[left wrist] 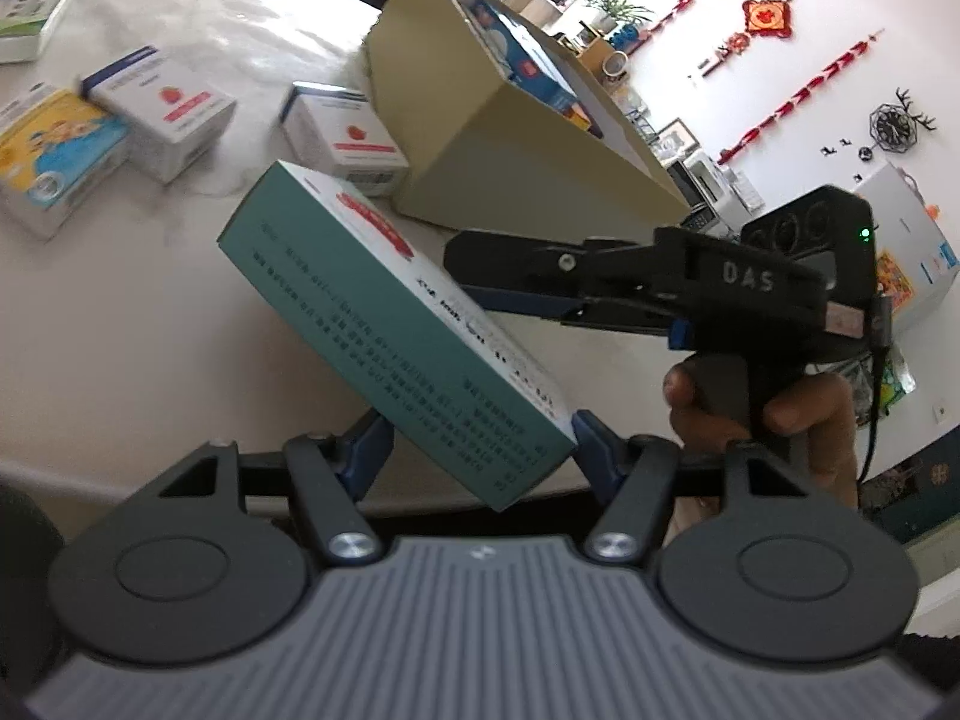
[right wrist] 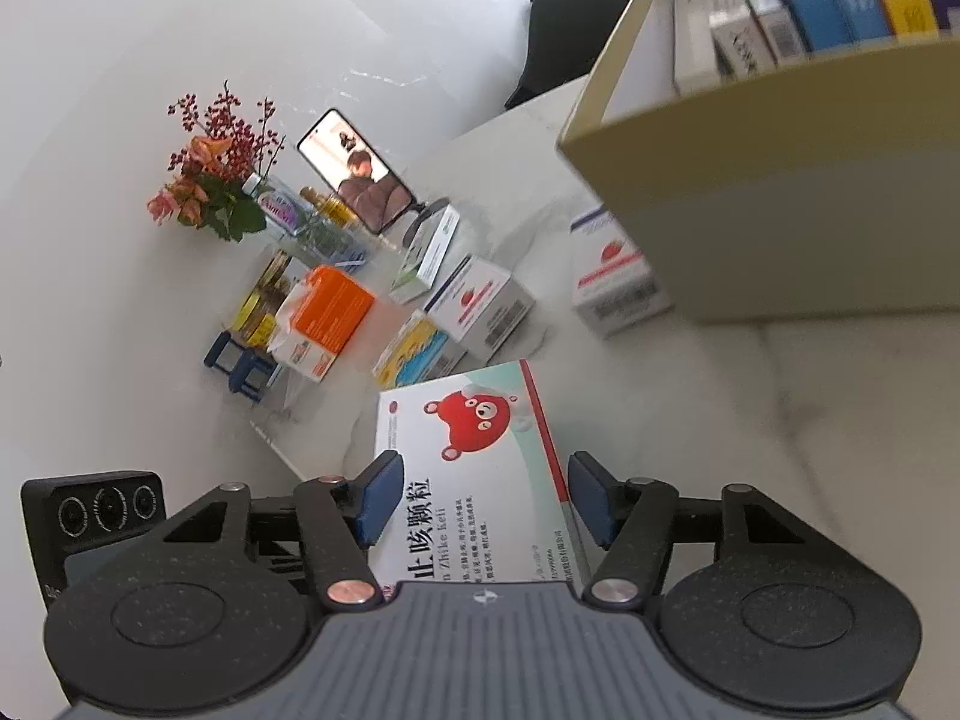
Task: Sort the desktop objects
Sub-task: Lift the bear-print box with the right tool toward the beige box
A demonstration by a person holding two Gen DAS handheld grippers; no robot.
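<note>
Left wrist view: keep left gripper [left wrist: 480,444] clamped half-wide on the tilted teal cough-granule box [left wrist: 384,312] above the table [left wrist: 150,312], draw the right gripper [right wrist: 480,492], parted and gripping nothing, clear, then carry to the cardboard carton [left wrist: 528,180] beyond.

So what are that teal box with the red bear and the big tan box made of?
The teal box looks like thin printed card with a slight sheen: crisp folded edges, print on every face. The tan box looks like matte paperboard: plain flat walls, thin straight rim, no gloss. Both are judged by look alone.
</note>
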